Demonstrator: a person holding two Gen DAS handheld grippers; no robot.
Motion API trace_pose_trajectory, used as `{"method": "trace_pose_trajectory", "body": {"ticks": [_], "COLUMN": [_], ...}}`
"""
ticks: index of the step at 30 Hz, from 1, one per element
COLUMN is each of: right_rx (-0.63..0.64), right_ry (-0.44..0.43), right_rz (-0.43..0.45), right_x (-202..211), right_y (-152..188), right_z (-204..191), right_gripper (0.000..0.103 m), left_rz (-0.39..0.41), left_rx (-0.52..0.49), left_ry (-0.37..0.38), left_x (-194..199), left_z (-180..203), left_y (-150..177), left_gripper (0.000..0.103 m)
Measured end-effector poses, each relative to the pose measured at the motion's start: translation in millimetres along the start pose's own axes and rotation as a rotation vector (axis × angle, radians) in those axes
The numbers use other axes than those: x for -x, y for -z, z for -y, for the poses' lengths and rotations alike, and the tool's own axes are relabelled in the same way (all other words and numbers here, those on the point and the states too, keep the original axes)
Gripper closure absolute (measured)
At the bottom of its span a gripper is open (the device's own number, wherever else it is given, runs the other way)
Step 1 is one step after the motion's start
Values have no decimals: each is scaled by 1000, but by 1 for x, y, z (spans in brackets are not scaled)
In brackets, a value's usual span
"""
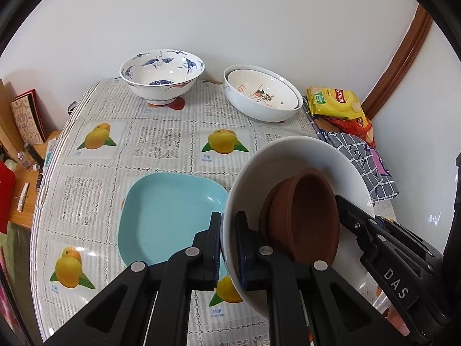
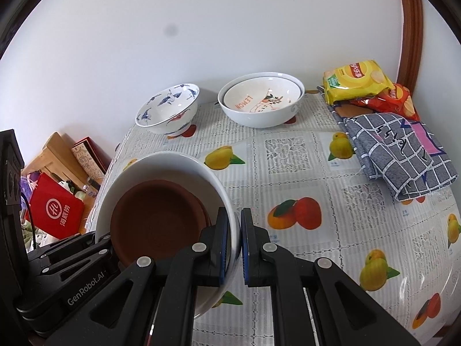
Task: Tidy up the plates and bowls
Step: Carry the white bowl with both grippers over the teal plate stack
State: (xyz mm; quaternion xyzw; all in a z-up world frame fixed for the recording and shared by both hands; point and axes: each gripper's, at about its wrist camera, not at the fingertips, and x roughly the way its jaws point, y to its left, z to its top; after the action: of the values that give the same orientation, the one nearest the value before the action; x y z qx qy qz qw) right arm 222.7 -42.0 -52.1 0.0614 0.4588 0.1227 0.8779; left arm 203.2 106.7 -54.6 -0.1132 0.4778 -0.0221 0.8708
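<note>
White bowl (image 1: 291, 155) with brown saucers (image 1: 302, 216) gripped at opposite rims.
Left gripper (image 1: 229, 248) and right gripper (image 2: 235, 245) both clamped on rim; teal plate (image 1: 167, 210) directly below-left.

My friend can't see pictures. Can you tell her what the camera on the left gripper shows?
The left gripper pinches the rim of a big white bowl with brown dishes inside, while the right gripper holds its other side. Below lies a light blue plate on a fruit-print tablecloth, with a blue-and-white bowl and stacked white bowls by the wall.
</note>
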Motion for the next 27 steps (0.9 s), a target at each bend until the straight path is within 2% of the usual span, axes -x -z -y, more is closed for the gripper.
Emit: {"method": "trace_pose_trajectory", "body": {"ticks": [27], "right_rx": [40], "right_ry": [-34], "right_rz": [-59], "right_x": [-46], "right_y": [0], "right_z": [-39], "right_gripper": [94], "left_rz": [-28], "left_rx": [67], "left_ry": [-36], "left_x": [-18], "left_z": [-51], "left_y": [-1], "left_gripper": [93]}}
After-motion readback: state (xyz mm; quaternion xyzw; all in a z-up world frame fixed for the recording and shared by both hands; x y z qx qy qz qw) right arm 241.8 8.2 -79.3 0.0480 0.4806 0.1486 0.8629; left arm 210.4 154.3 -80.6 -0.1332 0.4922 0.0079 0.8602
